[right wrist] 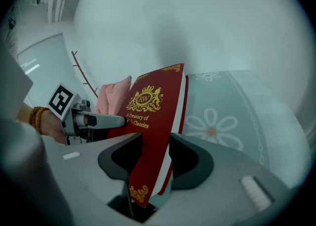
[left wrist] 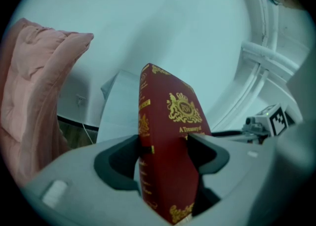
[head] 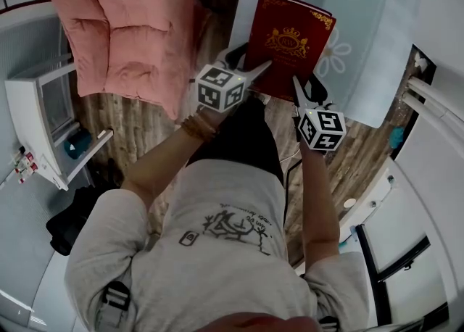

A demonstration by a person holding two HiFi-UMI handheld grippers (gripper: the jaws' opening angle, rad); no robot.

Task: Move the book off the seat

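Both grippers hold the red hardcover book (head: pixel 290 40) up, clear of any surface

In the head view we see the left gripper (head: pixel 255 72) on the lower left edge of the book, at the spine side, and the right gripper (head: pixel 299 95) on its lower right corner. In the left gripper view the jaws stand wide and press on the two covers, with the full thickness of the spine between them. In the right gripper view the jaws are about half open and are closed on the book near its page edge. The front cover with the gold crest faces up toward the person. The book is tilted, just in front of the pale blue cloth with white flowers (head: pixel 370 26), and the pink quilt (head: pixel 119 26) is to the left, apart from it
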